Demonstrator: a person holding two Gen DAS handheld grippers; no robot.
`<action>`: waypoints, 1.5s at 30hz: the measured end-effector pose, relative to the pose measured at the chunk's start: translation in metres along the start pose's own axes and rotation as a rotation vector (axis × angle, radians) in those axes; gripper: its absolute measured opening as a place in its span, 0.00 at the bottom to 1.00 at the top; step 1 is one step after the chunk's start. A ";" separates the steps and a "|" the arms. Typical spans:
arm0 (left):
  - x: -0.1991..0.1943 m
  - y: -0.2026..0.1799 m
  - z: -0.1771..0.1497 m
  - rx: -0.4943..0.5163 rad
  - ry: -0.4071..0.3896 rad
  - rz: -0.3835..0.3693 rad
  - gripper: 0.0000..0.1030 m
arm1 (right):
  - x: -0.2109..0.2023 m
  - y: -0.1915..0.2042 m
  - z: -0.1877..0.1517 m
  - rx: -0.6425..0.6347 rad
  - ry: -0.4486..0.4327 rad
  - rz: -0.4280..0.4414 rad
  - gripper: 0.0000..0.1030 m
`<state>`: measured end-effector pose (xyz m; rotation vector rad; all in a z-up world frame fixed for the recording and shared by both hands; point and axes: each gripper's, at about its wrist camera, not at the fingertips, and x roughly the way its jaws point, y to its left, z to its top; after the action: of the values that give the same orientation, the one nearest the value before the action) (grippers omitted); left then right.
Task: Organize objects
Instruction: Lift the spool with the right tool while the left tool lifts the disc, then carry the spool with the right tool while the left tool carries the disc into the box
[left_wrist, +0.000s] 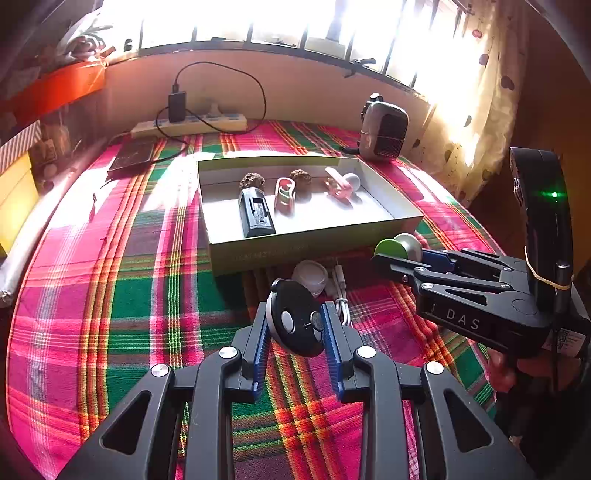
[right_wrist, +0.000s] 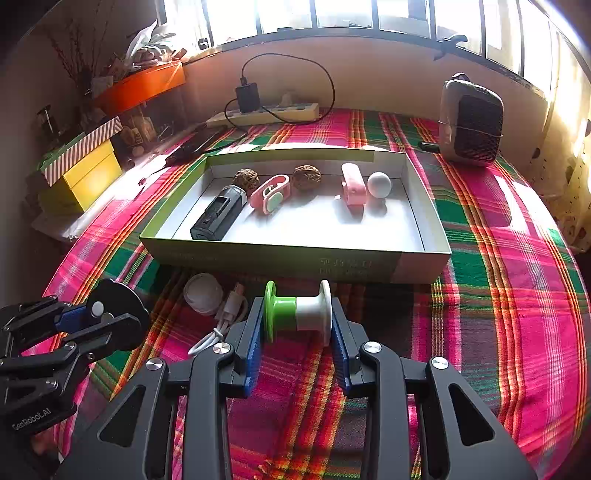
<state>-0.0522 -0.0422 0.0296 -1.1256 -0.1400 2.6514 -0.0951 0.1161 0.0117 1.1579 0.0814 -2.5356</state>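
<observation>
My left tongs (left_wrist: 295, 325) grip a black remote (left_wrist: 295, 317), my right tongs (right_wrist: 297, 321) a green-white spool (right_wrist: 297, 312), both just before the box (right_wrist: 295, 258).

Two low wrist views side by side, both facing the shared box (left_wrist: 295, 251) and window.

Your cloth (right_wrist: 498, 277): woven plaid, matt | your box (right_wrist: 295, 258): smooth cardboard | spool (right_wrist: 299, 314): glossy plastic | remote (left_wrist: 295, 321): glossy black plastic | walnuts (right_wrist: 306, 177): rough, wrinkled shells
</observation>
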 end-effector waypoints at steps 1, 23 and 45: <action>-0.001 -0.001 0.002 0.004 -0.003 0.001 0.24 | -0.001 0.000 0.001 0.000 -0.004 0.000 0.32; 0.010 -0.019 0.045 0.060 -0.043 -0.028 0.24 | -0.013 -0.023 0.031 0.008 -0.066 -0.004 0.33; 0.061 -0.011 0.072 0.042 0.007 -0.032 0.24 | 0.035 -0.036 0.074 -0.028 -0.023 0.047 0.33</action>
<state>-0.1422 -0.0139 0.0392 -1.1107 -0.0993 2.6095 -0.1815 0.1254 0.0319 1.1073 0.0832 -2.4980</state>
